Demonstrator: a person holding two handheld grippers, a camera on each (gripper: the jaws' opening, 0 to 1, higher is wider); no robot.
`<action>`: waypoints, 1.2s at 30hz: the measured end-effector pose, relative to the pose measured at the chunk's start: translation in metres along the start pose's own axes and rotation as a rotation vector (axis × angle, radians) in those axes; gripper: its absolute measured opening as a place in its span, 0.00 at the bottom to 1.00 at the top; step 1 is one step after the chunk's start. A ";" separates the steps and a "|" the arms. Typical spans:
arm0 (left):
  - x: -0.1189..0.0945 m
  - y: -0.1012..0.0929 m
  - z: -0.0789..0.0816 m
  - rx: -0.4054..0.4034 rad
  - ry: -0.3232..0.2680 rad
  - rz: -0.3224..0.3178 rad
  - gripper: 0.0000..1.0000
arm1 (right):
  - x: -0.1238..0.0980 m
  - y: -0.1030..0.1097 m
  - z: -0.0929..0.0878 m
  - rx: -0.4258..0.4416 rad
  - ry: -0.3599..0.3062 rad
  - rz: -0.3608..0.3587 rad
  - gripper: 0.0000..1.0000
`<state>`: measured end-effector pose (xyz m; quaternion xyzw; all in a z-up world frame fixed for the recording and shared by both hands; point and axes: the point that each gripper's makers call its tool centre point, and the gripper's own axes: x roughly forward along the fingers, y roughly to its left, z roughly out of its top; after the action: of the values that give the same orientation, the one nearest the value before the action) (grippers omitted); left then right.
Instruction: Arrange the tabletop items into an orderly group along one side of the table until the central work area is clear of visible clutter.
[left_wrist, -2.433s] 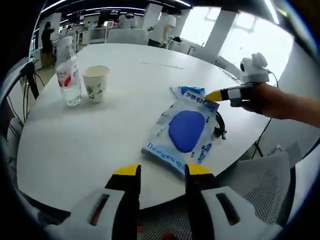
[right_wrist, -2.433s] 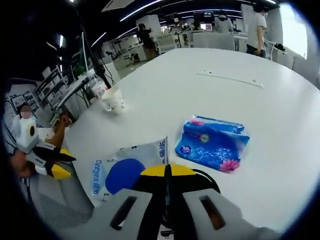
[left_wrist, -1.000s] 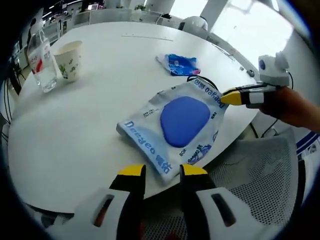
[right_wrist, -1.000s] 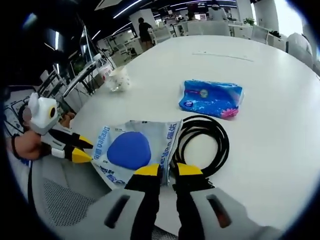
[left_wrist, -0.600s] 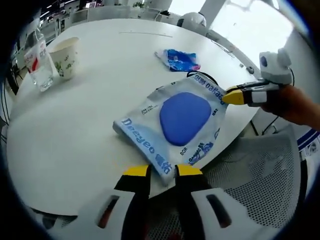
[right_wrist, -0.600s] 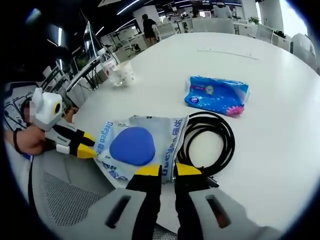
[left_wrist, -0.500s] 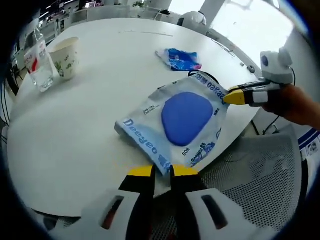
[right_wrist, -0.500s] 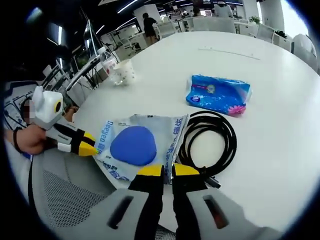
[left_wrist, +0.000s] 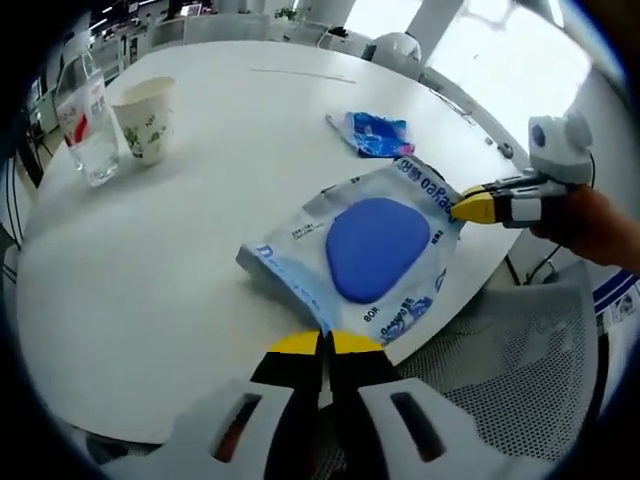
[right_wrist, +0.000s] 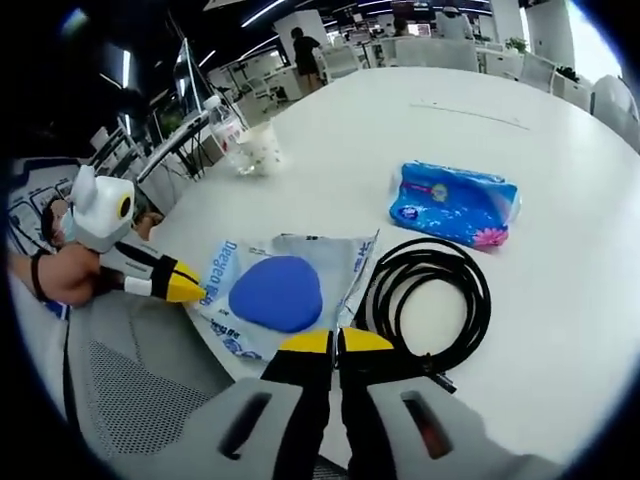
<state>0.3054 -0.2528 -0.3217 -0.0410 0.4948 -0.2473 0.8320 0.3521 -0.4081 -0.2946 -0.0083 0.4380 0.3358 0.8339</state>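
We have both grippers pinched onto the packet (left_wrist: 375, 255), a flat clear bag with a blue pad inside, which lies at the near edge of the round white table (left_wrist: 180, 240) and partly overhangs it. Our left gripper (left_wrist: 322, 345) has its jaws together on one corner of the packet; our right gripper (right_wrist: 336, 343) has its jaws together on the opposite corner, just beside the black cable (right_wrist: 430, 305) coiled on the table.

The blue tissue pack (right_wrist: 455, 205) sits a little beyond the cable, while the water bottle (left_wrist: 85, 125) and paper cup (left_wrist: 145, 120) stand side by side at the far side, well apart from everything else.

We judge the main risk to be the packet itself: it is thin and slippery, held only by two small corners, so pulling our hands apart unevenly could tear it or let one corner slip free. Because it hangs over the edge above a mesh chair (left_wrist: 520, 390), a lost grip could drop it off the table. Dragging it could also snag the cable and pull the coil along
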 end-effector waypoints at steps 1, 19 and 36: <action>-0.001 0.002 0.003 -0.005 -0.010 0.003 0.00 | 0.001 0.001 0.004 -0.003 -0.005 0.002 0.00; -0.004 0.053 0.046 -0.052 -0.074 0.075 0.00 | 0.044 0.003 0.057 -0.059 -0.014 0.038 0.00; 0.011 0.063 0.059 -0.107 -0.092 0.097 0.00 | 0.082 -0.024 0.079 -0.100 0.037 0.071 0.00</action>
<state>0.3827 -0.2127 -0.3208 -0.0727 0.4700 -0.1779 0.8615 0.4553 -0.3569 -0.3128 -0.0407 0.4359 0.3863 0.8118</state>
